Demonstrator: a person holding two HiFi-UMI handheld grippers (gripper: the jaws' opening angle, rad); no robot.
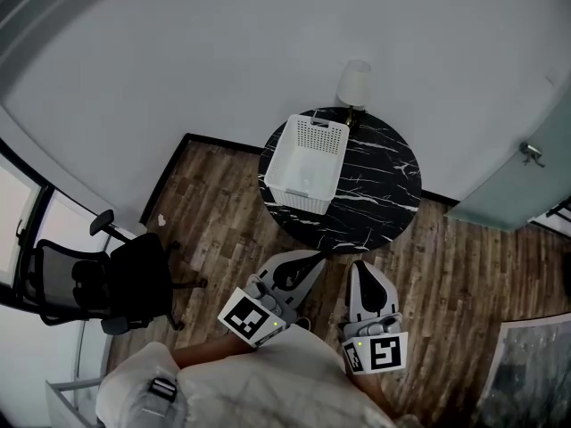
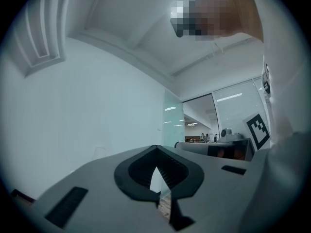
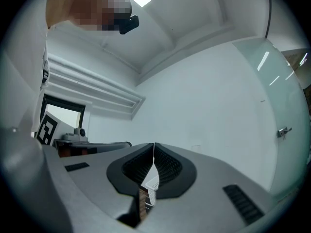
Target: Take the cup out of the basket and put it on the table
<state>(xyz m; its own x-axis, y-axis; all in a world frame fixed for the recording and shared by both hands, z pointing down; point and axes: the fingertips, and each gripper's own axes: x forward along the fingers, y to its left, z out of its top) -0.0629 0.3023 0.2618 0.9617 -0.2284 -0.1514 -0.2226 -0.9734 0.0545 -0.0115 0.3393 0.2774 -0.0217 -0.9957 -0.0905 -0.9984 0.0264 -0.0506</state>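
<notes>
You hold both claws low and close to your body, well short of the round black marble counter with white veins [image 1: 375,194], which suits a start position: nothing has been reached for yet. The left claw [image 1: 308,261] has its tips pressed together with nothing between them, and the right claw [image 1: 361,270] is the same, tips meeting and empty. Both point toward the white perforated plastic basket [image 1: 308,163], which sits on the counter's left half. The cup should be inside it, but from here I cannot make it out through the walls. A white shaded object [image 1: 355,83], seemingly a small lamp, stands at the counter's far edge. The bare right half looks like the natural place for setting down. Around you are brown wood-plank flooring [image 1: 214,203], a black office chair [image 1: 107,283] and a frosted glass door [image 1: 526,176].
</notes>
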